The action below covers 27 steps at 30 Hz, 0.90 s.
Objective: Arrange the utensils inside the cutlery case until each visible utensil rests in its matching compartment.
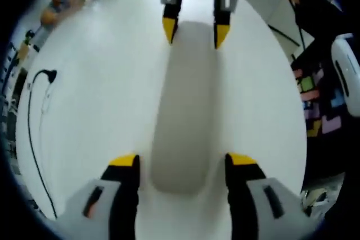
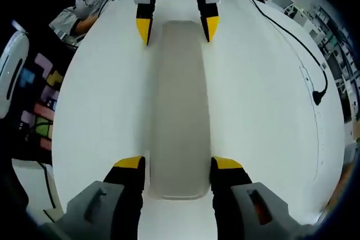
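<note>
Cutlery case (image 2: 179, 111), a closed pale oblong lying down the middle of the white table (image 2: 264, 116), is straddled at opposite ends by the spread left gripper (image 1: 183, 164) and spread right gripper (image 2: 178, 167), so opening it seems next, calling for a closing grip first.

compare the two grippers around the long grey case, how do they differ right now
The right gripper has its jaws close against the sides of the case; the left gripper stands wider, with white table showing between each jaw and the case. In the left gripper view the case looks blurred and rounded, in the right gripper view sharper and straighter. Both straddle opposite ends of the closed case, yellow tips facing each other.
</note>
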### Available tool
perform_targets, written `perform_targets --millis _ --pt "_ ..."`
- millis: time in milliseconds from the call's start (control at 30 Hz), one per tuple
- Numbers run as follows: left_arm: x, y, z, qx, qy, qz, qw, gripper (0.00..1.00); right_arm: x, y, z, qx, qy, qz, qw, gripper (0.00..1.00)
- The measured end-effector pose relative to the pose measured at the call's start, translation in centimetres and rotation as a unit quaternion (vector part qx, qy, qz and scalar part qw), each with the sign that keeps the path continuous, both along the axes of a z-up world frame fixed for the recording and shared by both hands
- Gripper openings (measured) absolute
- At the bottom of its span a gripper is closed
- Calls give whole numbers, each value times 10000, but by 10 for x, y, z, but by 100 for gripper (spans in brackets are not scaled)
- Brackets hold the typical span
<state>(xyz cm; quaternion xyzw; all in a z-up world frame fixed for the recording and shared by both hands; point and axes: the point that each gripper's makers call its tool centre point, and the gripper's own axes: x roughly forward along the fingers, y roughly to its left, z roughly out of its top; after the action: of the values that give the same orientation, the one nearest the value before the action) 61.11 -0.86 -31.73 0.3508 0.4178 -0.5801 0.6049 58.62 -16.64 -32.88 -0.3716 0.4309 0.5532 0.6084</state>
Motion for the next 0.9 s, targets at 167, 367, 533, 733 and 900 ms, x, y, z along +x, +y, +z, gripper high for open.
perform_targets --millis 167,367,533,733,900 --pt "0 -2 18 -563 -37 252 9981 78 7 -2 4 543 -184 -279 9980 58" --pt "-2 -9 37 -1279 -367 417 9902 99 8 3 21 1555 -342 -531 9858 66" --pt "12 -10 58 -2022 -613 887 9734 100 25 3 45 2557 -759 -1058 9580 77" --pt "24 -11 85 -2947 -893 1391 9412 100 35 1 80 3711 -1366 -1687 9029 99" --pt "34 -2 106 -3333 -1562 1671 9146 100 32 0 105 4176 -1846 -1971 8676 99"
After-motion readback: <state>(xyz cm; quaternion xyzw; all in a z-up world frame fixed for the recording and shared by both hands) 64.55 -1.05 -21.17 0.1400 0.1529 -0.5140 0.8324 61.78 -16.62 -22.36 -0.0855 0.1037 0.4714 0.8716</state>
